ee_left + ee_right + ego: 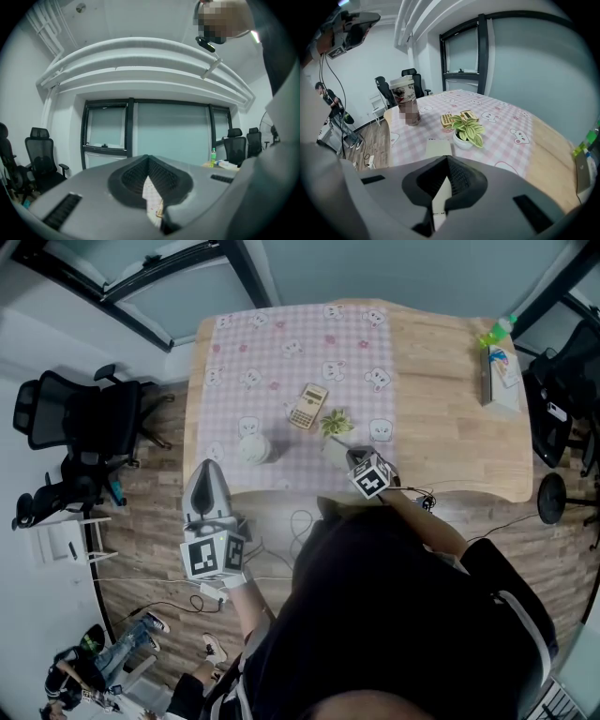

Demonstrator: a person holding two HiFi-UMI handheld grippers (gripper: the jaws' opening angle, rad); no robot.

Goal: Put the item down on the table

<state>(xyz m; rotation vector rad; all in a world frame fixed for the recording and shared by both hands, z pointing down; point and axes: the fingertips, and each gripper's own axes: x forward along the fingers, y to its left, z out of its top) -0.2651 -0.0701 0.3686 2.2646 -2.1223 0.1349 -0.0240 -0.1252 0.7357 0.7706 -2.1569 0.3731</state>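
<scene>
The item (438,149) is one flat, pale beige rectangular pad at the near edge of the pink checked cloth (281,343) on the counter (450,427). Its near end is pinched in the closed right hand-held gripper (446,163). Just beyond stand one potted plant (468,132), one calculator (459,117) and one lidded cup (406,101). The left hand-held gripper (149,161) hangs off the counter, jaws together and empty.

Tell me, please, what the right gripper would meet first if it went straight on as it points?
Likely the checked tablecloth just before the potted plant, since the right gripper points downward, shut on a flat beige item; depth is unclear, so the plant could come first.
</scene>
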